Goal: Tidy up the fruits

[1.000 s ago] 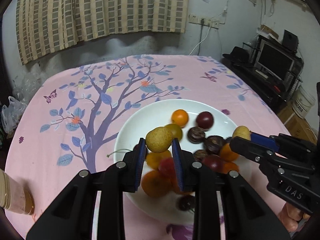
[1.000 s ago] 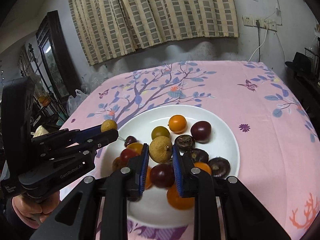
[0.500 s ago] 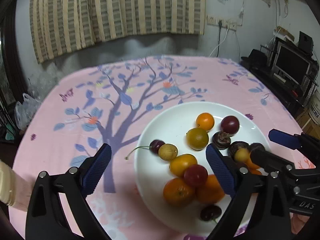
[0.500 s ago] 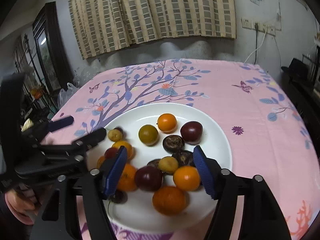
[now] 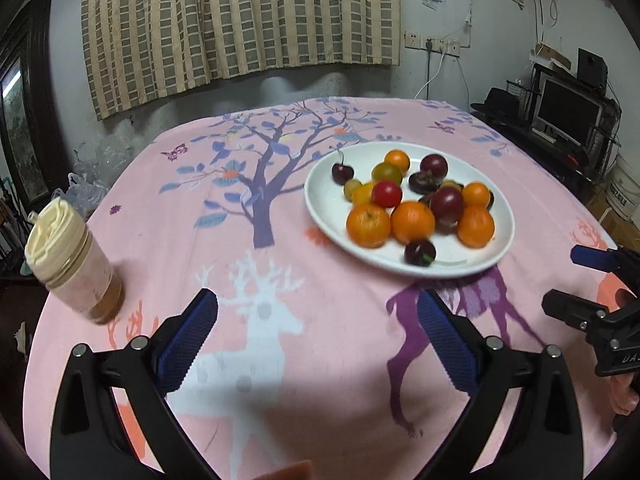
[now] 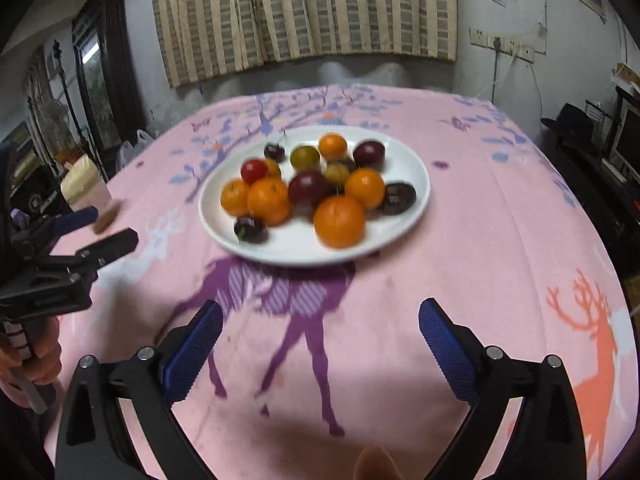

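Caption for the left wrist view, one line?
Open left gripper above pink printed tablecloth, white plate of mixed fruit ahead, lidded jar at left.

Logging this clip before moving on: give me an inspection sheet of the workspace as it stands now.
Surface: table under a pink tablecloth printed with a tree and deer.
Job's things: white plate holding oranges, cherries, plums, small yellow fruit.
Clutter: lidded jar at the table's left edge; plastic bag beyond it.
Grippers: left gripper and right gripper open, jaws just opened, nothing between them, short of the plate.
Cables: white cable from a wall socket.
Surroundings: striped curtain, monitor on a stand.
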`<state>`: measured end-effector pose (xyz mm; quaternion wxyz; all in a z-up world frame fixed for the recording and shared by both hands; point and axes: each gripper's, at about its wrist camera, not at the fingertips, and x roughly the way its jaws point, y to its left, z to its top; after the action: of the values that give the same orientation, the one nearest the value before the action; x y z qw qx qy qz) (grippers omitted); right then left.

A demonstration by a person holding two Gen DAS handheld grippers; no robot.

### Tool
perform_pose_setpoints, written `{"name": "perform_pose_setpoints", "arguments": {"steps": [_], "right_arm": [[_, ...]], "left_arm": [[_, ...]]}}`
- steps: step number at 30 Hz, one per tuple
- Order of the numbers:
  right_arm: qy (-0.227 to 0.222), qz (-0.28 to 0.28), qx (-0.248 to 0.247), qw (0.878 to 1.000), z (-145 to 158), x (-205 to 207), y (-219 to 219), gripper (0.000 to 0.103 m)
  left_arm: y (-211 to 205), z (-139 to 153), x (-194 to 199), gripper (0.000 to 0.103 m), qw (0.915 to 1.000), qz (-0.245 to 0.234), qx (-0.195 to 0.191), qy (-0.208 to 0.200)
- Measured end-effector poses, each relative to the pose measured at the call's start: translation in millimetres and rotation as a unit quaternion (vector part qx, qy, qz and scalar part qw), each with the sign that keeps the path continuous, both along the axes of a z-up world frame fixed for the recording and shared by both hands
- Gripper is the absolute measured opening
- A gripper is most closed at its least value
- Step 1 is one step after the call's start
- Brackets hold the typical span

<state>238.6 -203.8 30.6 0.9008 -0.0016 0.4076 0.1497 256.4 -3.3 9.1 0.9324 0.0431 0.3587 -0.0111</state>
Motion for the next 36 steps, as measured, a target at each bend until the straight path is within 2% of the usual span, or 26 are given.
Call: {"name": "perform_pose_setpoints", "arguments": {"steps": [7, 12, 21, 36], "right_arm": [[-0.027, -0.001, -0.011, 1.0, 0, -22, -3, 0.099], [-0.015, -0.005, -0.008, 1.0, -2, -15, -6, 0.099], [-0.018, 0.004, -0.03, 0.999, -4, -16, 1, 0.099], [-0.02, 0.003, -0.034, 0.999, -4, -16, 1, 0.099]], "left_arm": [[1, 2, -15, 0.098, 1.0, -0.003, -0.002, -0.008], [2, 3, -15, 0.098, 1.0, 0.001, -0.006, -0.007], [2, 4, -16, 0.098, 0.9999, 0.001, -0.002, -0.011], [-2, 2, -18, 0.098, 0.9999, -0.005, 0.001, -0.011]]}}
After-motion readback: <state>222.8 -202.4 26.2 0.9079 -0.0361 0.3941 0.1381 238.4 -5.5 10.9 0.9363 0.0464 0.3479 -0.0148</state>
